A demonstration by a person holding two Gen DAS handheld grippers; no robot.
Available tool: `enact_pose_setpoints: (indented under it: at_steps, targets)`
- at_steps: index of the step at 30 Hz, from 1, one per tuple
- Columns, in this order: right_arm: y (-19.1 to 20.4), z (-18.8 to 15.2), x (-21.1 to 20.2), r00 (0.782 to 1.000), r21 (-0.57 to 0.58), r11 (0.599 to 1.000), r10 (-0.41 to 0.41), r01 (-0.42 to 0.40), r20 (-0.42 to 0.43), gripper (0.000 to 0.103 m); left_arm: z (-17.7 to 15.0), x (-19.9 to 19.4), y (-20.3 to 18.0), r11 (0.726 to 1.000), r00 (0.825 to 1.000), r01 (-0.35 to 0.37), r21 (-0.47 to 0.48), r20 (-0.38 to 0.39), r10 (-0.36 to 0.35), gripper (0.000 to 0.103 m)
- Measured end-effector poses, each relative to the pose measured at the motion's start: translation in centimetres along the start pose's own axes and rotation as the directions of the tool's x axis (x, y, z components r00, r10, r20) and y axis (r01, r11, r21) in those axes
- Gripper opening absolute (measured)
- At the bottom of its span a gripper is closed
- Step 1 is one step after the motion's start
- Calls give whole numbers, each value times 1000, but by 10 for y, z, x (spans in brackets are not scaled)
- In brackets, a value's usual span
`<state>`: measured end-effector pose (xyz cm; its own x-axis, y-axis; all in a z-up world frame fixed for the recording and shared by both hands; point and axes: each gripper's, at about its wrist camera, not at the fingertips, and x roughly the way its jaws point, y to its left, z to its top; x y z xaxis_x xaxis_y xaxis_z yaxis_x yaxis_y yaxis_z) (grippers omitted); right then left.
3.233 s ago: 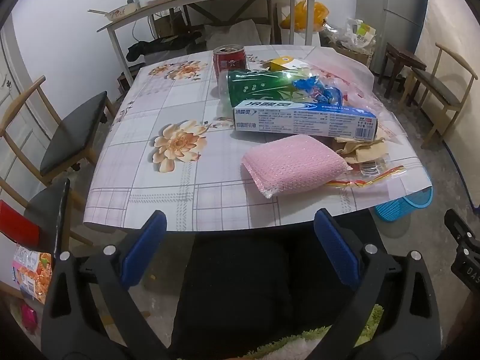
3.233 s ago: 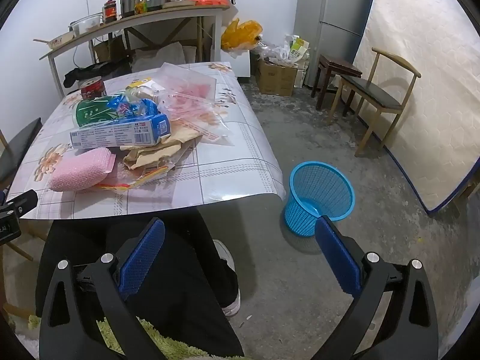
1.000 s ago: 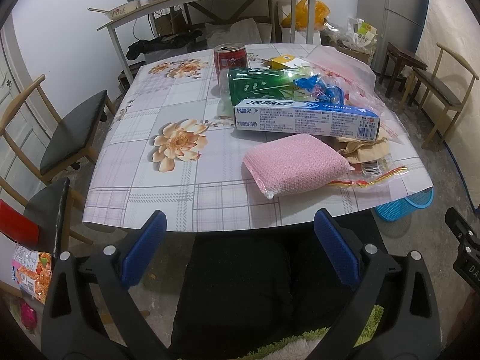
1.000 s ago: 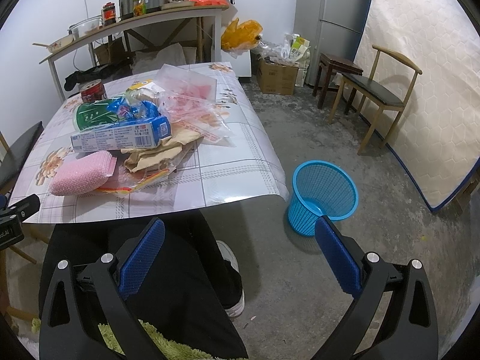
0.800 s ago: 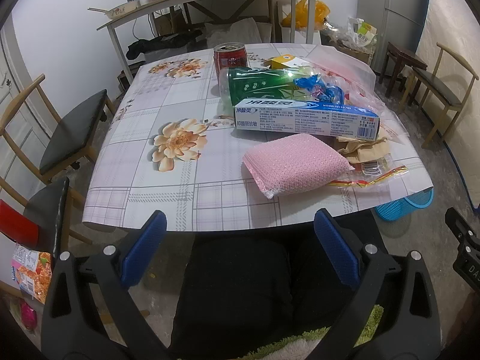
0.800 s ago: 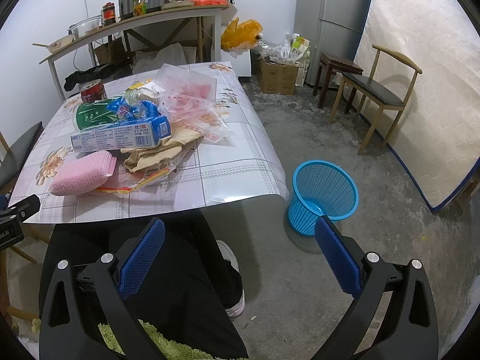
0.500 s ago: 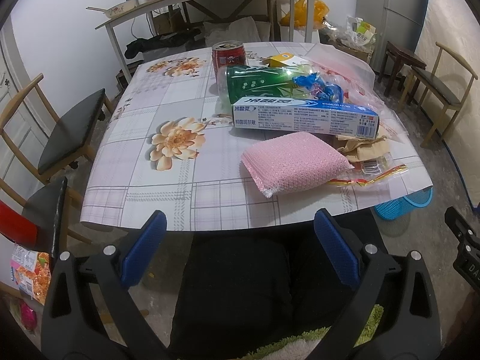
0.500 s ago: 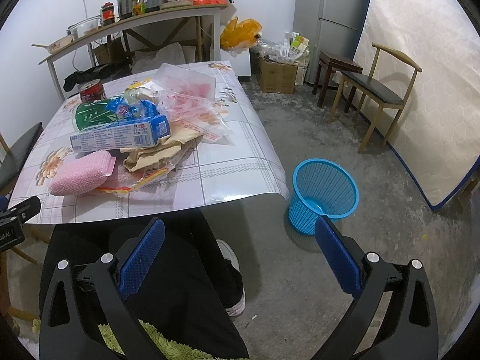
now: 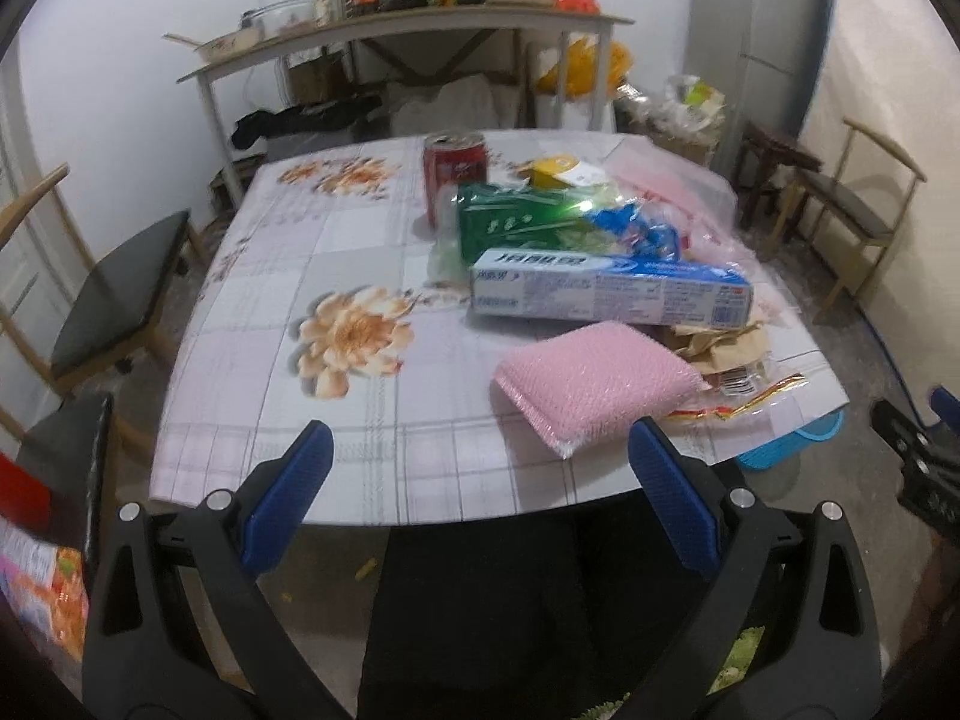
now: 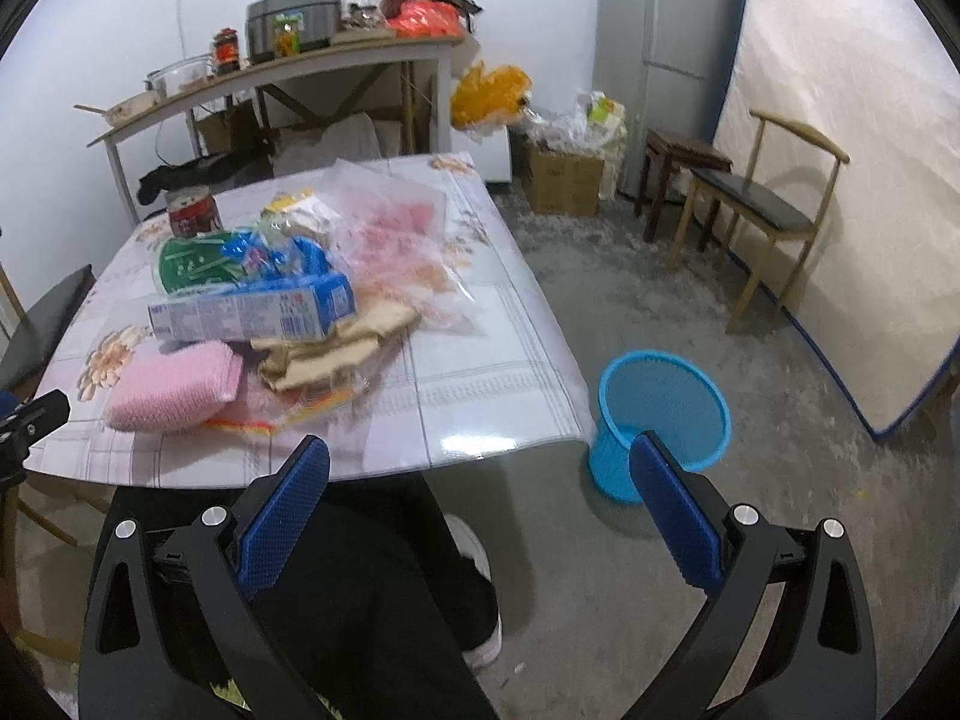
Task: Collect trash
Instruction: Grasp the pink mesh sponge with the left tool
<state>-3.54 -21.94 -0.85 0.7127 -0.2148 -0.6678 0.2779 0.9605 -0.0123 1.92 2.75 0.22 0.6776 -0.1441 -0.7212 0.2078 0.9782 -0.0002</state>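
Observation:
Trash lies on the floral table (image 9: 312, 252): a pink bubble-wrap pad (image 9: 591, 384), a blue-white toothpaste box (image 9: 606, 294), a green packet (image 9: 516, 219), a red can (image 9: 454, 168), brown paper (image 9: 729, 345) and clear pink bags (image 10: 396, 240). A blue mesh basket (image 10: 663, 414) stands on the floor right of the table. My left gripper (image 9: 480, 504) is open and empty, just short of the table's near edge. My right gripper (image 10: 480, 504) is open and empty, low between the table edge (image 10: 480, 450) and the basket.
A person's dark-clad legs sit under the near table edge (image 10: 360, 570). Wooden chairs stand at the left (image 9: 114, 294) and the right (image 10: 762, 210). A cluttered shelf table (image 9: 408, 30) stands behind. A fridge (image 10: 678, 48) and a mattress (image 10: 840, 150) line the right wall.
Both grippers have moved up and forward toward the table, so the table and trash look nearer. Both stay open and empty.

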Motion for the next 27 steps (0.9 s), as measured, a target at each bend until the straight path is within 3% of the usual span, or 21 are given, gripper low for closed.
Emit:
enact_pose_setpoints:
  at_steps: [2,5,8,13,16,21,22,24,27]
  targets:
    - [4,3,3,999,-14,999,41,-40,21,98,0,0,3,996,995,88,18,36,-89,95]
    - [12,11,10,998,-33,998,60,-59,32,98,0,-1,7,972,966,234,35,101,-237,95]
    - [18,20,16,997,-43,996,75,-74,36,98,4,1,-6,956,955,257,139,113,-274,95]
    - [19,29,27,995,-32,995,94,-93,26,98,0,17,-46,907,971,130,400,132,-197,95]
    - [17,30,34,994,-15,994,105,-105,6,98,-10,39,-70,848,986,19,530,129,-103,95]
    - [14,29,46,991,2,992,127,-127,-30,98,-24,59,-90,749,989,-79,658,148,-25,93]
    - [13,29,48,991,3,992,129,-129,-36,98,-27,65,-93,724,987,-107,682,158,-2,91]
    - [12,29,52,989,9,990,142,-142,-51,98,-30,72,-96,695,986,-139,706,164,31,72]
    - [10,31,56,982,22,984,176,-175,-65,98,-29,75,-96,688,988,-136,713,144,45,54]
